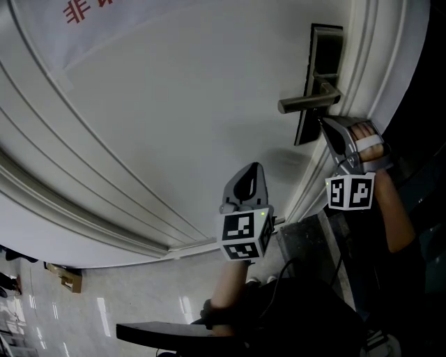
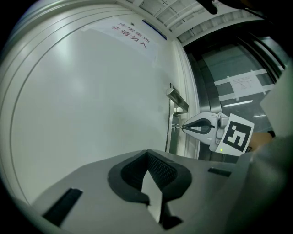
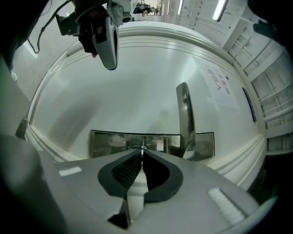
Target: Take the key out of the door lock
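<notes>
A dark metal lock plate (image 1: 315,84) with a lever handle (image 1: 306,103) sits on the white door (image 1: 174,111). My right gripper (image 1: 322,123) is pressed against the plate just below the handle. Its jaws are shut on the thin key (image 3: 142,151), which sticks out of the keyhole in the plate (image 3: 110,141). The left gripper view shows those tips (image 2: 184,127) at the key (image 2: 176,127), under the handle (image 2: 177,100). My left gripper (image 1: 255,167) hangs lower, apart from the lock, pointing at the bare door, jaws shut and holding nothing.
The door frame (image 1: 380,56) runs just right of the lock plate. A paper notice with red characters (image 1: 83,8) is stuck on the door far from the lock. Raised panel mouldings (image 1: 90,202) cross the door. Glossy floor tiles (image 1: 104,307) lie below.
</notes>
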The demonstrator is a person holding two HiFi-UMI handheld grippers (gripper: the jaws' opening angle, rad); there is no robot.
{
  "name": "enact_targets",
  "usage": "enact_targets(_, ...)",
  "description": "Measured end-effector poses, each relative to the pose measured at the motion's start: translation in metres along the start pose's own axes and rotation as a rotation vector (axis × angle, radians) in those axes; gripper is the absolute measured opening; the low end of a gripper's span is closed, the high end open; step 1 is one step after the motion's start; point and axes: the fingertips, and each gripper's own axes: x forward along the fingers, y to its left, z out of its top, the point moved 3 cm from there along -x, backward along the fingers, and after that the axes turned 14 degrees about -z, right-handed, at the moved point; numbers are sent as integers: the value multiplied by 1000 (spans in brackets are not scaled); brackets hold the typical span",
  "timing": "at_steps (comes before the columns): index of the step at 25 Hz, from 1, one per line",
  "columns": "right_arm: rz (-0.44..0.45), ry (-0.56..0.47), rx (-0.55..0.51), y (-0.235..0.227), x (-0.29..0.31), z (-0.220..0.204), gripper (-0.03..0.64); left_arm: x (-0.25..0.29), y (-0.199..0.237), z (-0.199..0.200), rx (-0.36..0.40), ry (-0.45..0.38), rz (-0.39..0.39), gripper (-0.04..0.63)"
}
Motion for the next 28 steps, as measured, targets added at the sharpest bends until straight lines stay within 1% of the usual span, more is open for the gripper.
enact_targets(5, -20, -9, -42, 1, -1, -1, 11, -1, 2, 0, -2, -1, 3, 0)
enact_targets(16, -21, -13, -29, 1, -3, -1, 11, 4, -2, 2, -3, -9, -9, 0)
enact_targets(22, -20, -11, -23, 1, -4, -1, 11, -2, 1, -5, -8, 10, 9, 0)
enact_targets(28, -14, -7, -21, 0, -4, 0, 11, -6, 5, -5, -19, 11, 13, 0)
